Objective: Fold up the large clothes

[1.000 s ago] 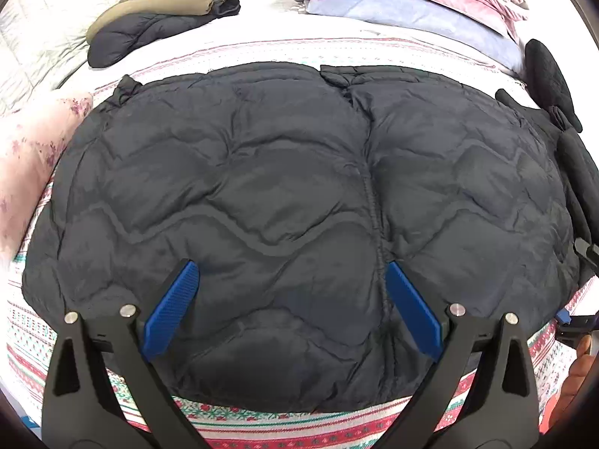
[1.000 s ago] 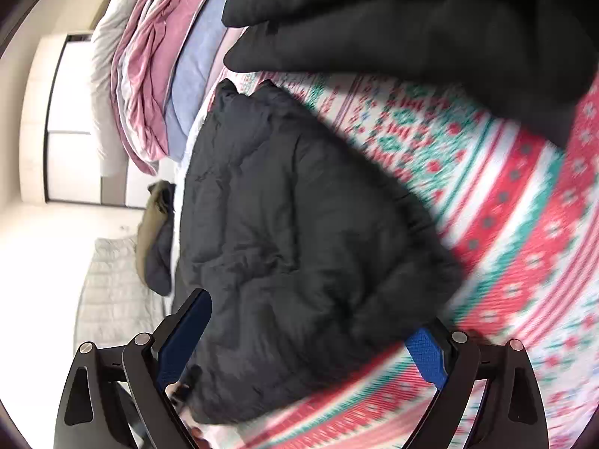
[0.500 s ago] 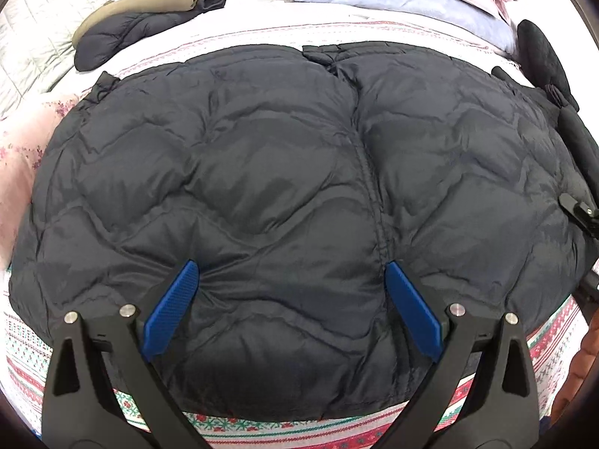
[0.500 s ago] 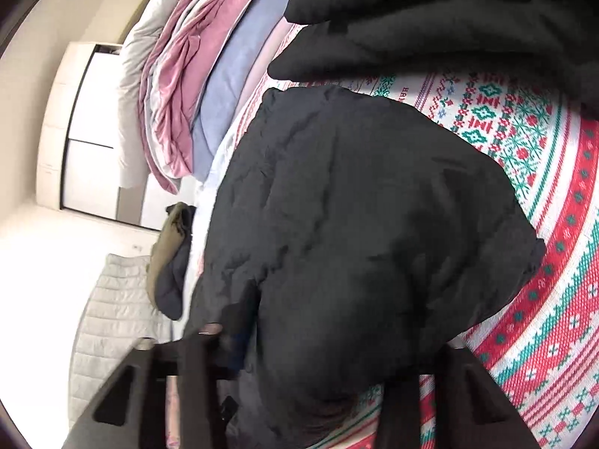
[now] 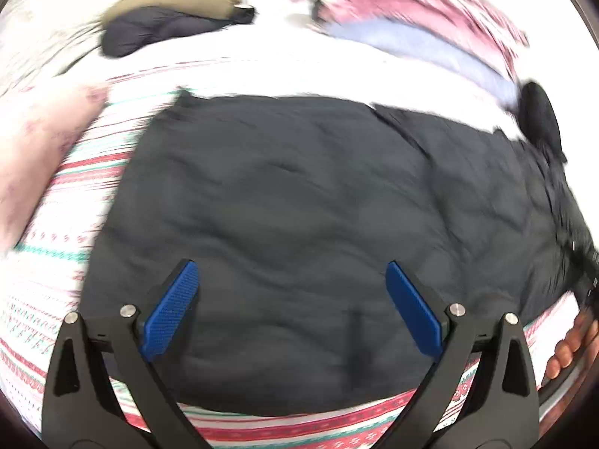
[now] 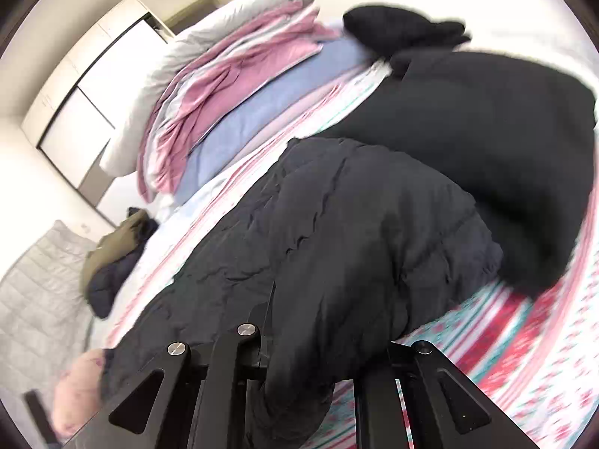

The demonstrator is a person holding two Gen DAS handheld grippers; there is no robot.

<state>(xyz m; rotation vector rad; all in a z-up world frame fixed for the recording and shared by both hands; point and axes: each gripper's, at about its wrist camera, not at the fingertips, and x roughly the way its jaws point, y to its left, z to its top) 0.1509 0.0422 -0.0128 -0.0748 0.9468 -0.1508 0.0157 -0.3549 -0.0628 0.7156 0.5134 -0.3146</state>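
A large dark quilted jacket [image 5: 299, 205] lies spread flat on a red, white and green patterned blanket [image 5: 56, 262]. My left gripper [image 5: 290, 265] hovers open over the jacket's near hem, with nothing between its blue pads [image 5: 170, 310]. In the right wrist view the jacket's side [image 6: 337, 224] is bunched up and raised. My right gripper [image 6: 318, 340] has its jaws closing on that fold, with fabric pinched between them and hiding the pads. A hand [image 5: 572, 344] shows at the right edge of the left wrist view.
Folded pink and blue bedding [image 6: 243, 93] is stacked at the bed's far end. A black garment [image 6: 486, 119] lies beside the jacket. Olive and navy clothes [image 5: 168, 22] sit far left, and a pink pillow [image 5: 37, 157] lies left. A white wardrobe [image 6: 86, 93] stands behind.
The right gripper went from wide open to closed on the jacket's edge, then rose and rolled with the fabric. The left gripper pulled back and up, so more blanket shows at left.
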